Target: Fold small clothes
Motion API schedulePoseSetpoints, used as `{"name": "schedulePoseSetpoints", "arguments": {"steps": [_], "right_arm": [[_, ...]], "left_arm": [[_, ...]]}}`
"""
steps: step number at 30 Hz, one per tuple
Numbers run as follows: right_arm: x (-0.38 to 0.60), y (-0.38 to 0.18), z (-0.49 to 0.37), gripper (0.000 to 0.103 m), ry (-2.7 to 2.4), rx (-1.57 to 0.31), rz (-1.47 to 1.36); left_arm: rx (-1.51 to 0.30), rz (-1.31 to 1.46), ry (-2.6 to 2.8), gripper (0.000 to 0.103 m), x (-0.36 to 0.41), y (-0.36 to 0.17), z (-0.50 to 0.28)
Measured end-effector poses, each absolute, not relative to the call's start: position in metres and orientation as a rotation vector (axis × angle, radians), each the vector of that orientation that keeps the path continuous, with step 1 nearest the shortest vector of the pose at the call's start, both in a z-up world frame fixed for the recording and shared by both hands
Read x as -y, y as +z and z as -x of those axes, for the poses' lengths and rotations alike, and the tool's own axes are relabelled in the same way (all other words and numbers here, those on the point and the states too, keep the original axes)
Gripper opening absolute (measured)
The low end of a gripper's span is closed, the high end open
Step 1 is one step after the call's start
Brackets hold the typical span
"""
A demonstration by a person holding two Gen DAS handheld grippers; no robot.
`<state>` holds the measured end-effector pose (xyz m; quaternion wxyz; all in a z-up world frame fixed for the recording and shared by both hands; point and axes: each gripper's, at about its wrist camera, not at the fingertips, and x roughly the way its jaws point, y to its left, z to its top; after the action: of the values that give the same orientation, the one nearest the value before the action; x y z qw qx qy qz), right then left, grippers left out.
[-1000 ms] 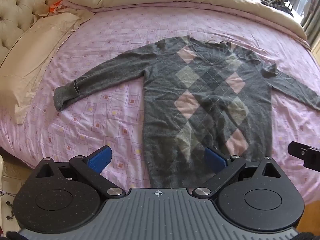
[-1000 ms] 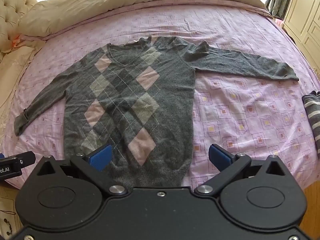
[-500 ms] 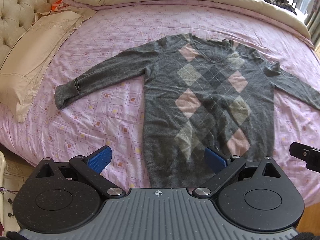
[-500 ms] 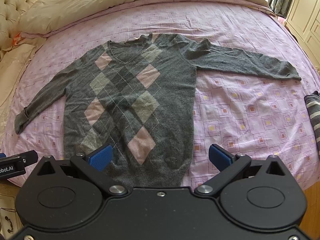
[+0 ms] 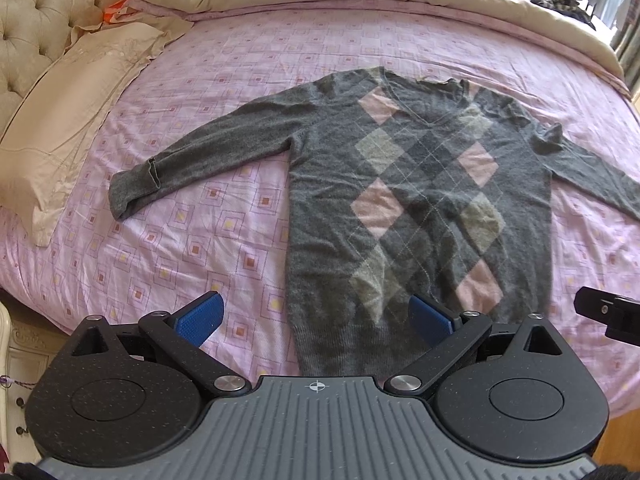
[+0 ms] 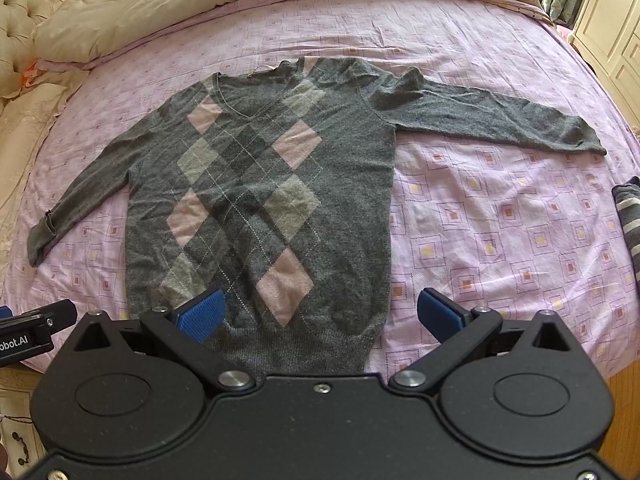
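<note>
Grey argyle sweater (image 5: 420, 208) lay flat on the bed (image 5: 248, 60), hem at its near edge, collar away, between the empty, spread left hand-held gripper (image 5: 316, 316) and right hand-held gripper (image 6: 320, 314).

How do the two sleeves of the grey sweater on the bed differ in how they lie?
The left-side sleeve slants down toward the near edge of the bed, while the right-side sleeve stretches out almost straight sideways. The left-side sleeve has a turned-back cuff with a visible ridge; the right-side sleeve ends plain. The right-side sleeve bunches at the shoulder; the left-side sleeve joins smoothly. Both are plain grey, lie flat on the pink sheet and are untouched.
</note>
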<state>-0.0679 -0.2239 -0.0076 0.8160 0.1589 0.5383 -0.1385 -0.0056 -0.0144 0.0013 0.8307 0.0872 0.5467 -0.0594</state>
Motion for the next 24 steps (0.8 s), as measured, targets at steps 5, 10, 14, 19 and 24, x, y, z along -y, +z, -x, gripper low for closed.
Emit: {"name": "schedulePoseSetpoints", "arguments": {"steps": [5, 10, 14, 19, 24], "right_arm": [[0.2221, -0.0089, 0.0663, 0.102, -0.296, -1.150, -0.338], [0.2202, -0.0101, 0.0641, 0.102, -0.295, -1.149, -0.338], [0.2189, -0.0109, 0.0629, 0.102, -0.296, -1.151, -0.336], [0.2174, -0.0121, 0.0613, 0.102, -0.295, -1.154, -0.334], [0.2168, -0.0137, 0.0603, 0.102, -0.292, -1.155, -0.334]], "left_arm": [[-1.176, -0.218, -0.110, 0.100, 0.0166, -0.0028, 0.0005], [-1.177, -0.239, -0.107, 0.100, 0.0176, -0.0047, 0.0007], [-1.179, -0.239, -0.106, 0.100, 0.0180, -0.0053, 0.0004], [-1.187, -0.233, -0.104, 0.100, 0.0189, -0.0066, 0.0003], [-1.187, -0.234, -0.098, 0.100, 0.0205, -0.0069, 0.0001]]}}
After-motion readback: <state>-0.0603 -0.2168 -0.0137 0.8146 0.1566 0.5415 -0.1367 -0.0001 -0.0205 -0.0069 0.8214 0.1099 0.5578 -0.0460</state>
